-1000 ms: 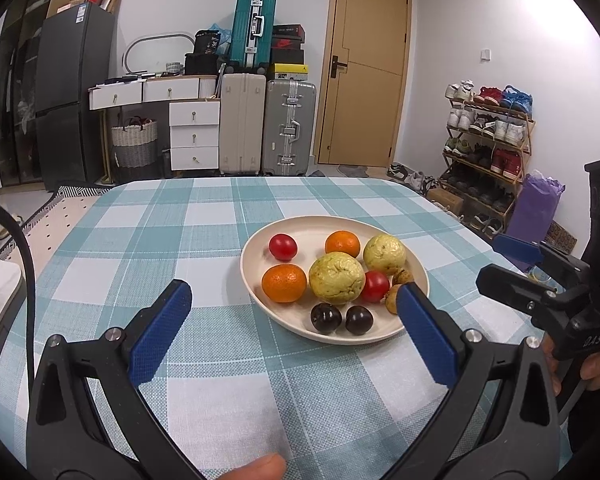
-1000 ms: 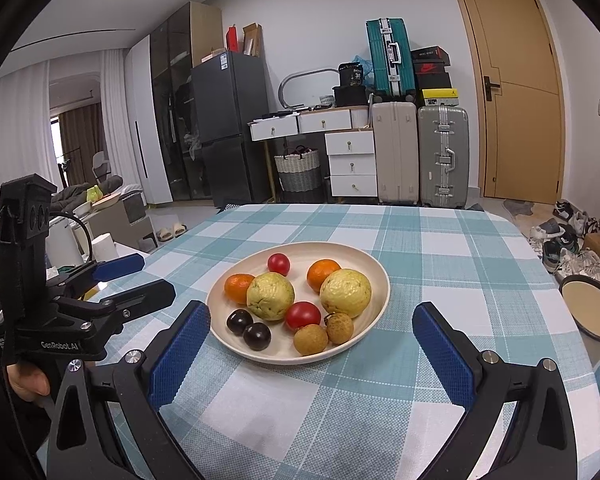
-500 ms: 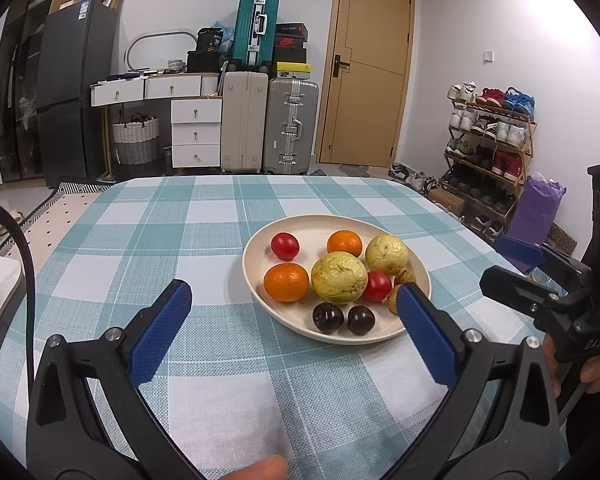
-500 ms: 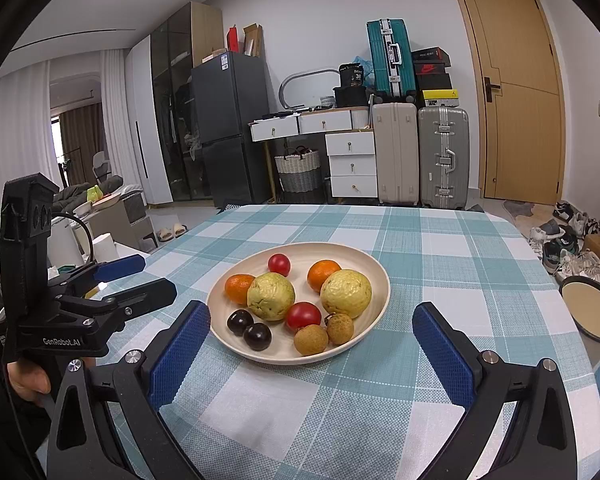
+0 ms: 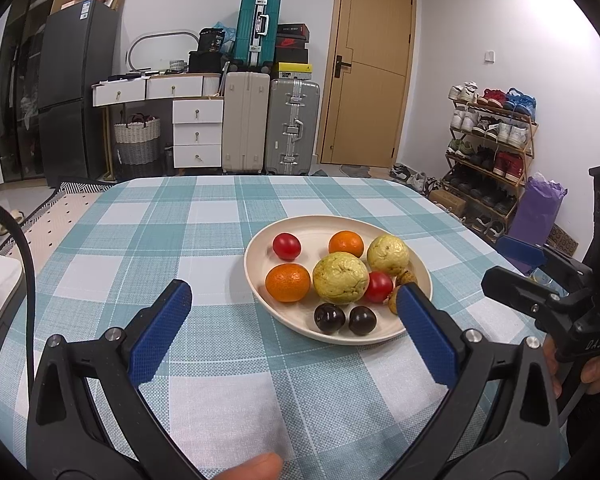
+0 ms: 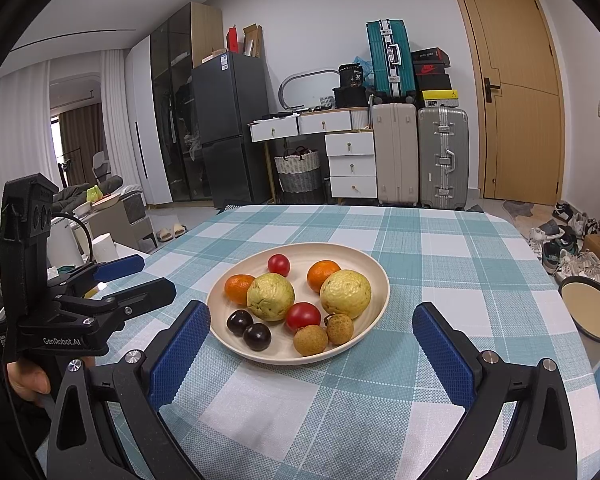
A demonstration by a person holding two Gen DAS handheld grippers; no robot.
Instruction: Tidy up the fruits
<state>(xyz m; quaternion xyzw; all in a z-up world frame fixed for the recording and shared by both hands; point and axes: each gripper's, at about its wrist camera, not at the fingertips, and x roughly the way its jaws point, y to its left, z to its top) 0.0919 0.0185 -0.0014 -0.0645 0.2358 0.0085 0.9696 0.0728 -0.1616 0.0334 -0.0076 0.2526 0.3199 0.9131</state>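
A cream plate sits on the checked tablecloth. It holds two yellow-green guavas, two oranges, two red tomatoes, two dark plums and two brown longans. My left gripper is open and empty, just short of the plate's near rim. My right gripper is open and empty, its fingers either side of the plate's near edge. Each gripper shows in the other's view, left and right.
The table has a rounded far edge. Suitcases, a white drawer unit, a fridge and a door stand behind it. A shoe rack is on the right. A round stool stands beside the table's right edge.
Both views have shifted only slightly. The grippers stay open and the fruits have not moved.
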